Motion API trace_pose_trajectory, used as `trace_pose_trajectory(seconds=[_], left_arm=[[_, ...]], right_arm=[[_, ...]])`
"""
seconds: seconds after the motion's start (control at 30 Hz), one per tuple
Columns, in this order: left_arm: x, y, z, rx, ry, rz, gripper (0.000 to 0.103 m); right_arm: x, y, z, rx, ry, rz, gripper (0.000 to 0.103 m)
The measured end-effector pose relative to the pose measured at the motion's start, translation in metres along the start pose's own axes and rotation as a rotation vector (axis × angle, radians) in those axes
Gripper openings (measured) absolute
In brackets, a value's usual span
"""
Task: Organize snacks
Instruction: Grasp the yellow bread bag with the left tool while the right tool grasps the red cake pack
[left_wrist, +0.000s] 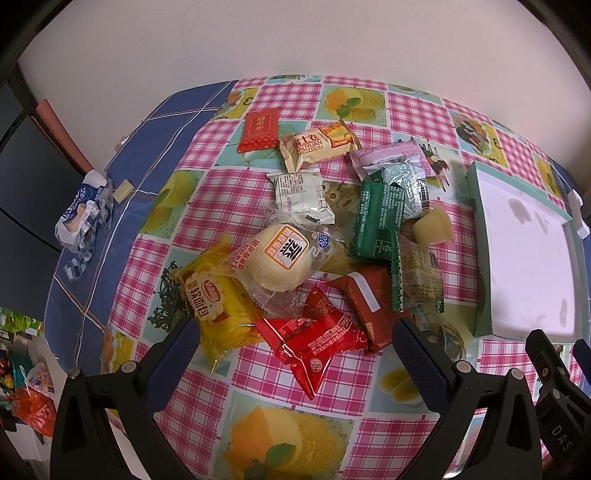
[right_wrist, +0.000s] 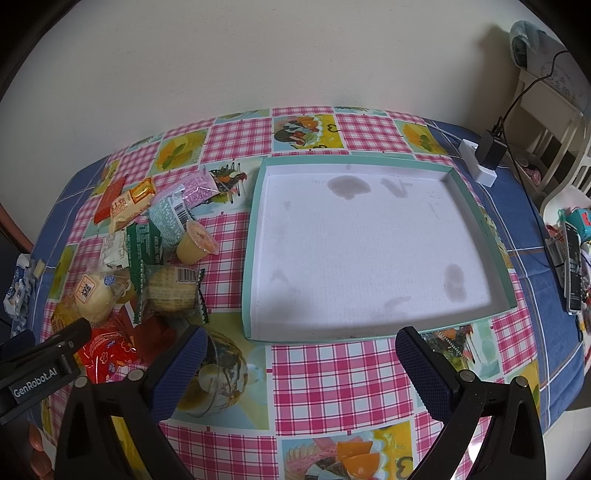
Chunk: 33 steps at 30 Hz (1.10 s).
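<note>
Snacks (left_wrist: 314, 236) lie heaped on the table (right_wrist: 332, 373) left of the white tray (right_wrist: 258, 236), while my left tool (left_wrist: 291, 347) and right tool (right_wrist: 301, 354) hover wide open, holding nothing.

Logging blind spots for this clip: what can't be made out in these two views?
- Dark red packet, left wrist view: partly covered by the green packet and red packet; label unreadable.
- Tray, left wrist view: far side cut off by the frame edge.
- Crumpled blue wrapper, right wrist view: clipped by the fisheye border.
- Phone, right wrist view: too distorted at the edge to read.
</note>
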<state>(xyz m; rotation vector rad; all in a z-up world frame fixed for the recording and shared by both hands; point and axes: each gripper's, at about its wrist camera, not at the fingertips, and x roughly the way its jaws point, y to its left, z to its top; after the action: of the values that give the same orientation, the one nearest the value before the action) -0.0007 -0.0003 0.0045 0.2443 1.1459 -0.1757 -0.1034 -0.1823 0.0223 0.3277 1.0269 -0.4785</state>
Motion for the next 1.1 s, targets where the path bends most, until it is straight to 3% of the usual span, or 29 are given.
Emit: trace_pose_trajectory(seconds=[0.53,0.63,0.8,0.97,1.1], left_arm=[[0.002,0.006,-0.001,-0.021,0.004,-0.006,0.103],[0.003,0.015,0.002,-0.071,0.009,-0.015,0.103],[0.01,0.041,0.006,-0.192,0.027,-0.029,0.103],[0.027,0.062,0.005,-0.282,0.084,-0.048,0.103],[0.042,0.068,0.004,-0.333,0.139,-0.125,0.103]], right_arm=[[0.001,0.003,0.001,-0.004,0.002,0.003,0.103],[0.003,0.009,0.003,-0.015,0.001,0.016,0.103],[0.007,0.031,0.008,-0.044,0.013,0.112,0.103],[0.017,0.056,0.011,-0.078,0.037,0.18,0.103],[0.028,0.071,0.01,-0.101,0.071,0.2,0.103]])
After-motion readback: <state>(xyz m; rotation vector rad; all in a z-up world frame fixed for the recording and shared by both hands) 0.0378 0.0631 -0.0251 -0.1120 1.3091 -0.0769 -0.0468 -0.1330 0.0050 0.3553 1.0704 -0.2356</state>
